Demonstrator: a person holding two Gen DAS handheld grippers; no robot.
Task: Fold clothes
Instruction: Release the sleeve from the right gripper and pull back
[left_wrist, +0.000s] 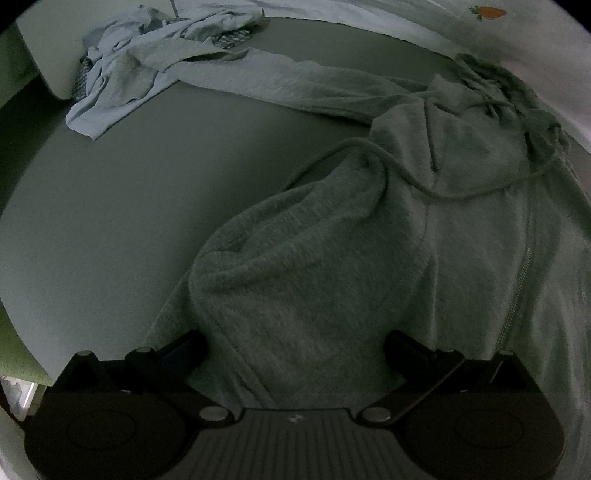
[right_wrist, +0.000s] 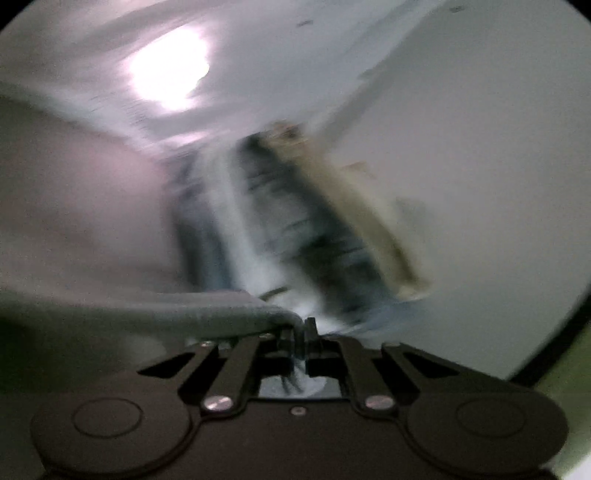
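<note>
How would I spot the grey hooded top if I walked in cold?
Start at the dark table. At its far end sits a crumpled heap of pale blue clothes; the grey hoodie sprawls across the near side, under the open left gripper. Its loose drawstring and zipper set it apart.

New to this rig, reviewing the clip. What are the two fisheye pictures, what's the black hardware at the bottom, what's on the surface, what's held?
No robot arm: a person carries a handheld gripper in each hand, each with a camera looking along its jaws. The left wrist view shows the left gripper, jaws wide apart, over a grey zip hoodie with a drawstring, lying on a dark flat surface. A pale blue garment lies crumpled farther off. The right wrist view is motion-blurred; the right gripper has its jaws shut on a grey fabric edge, probably the hoodie's.
</note>
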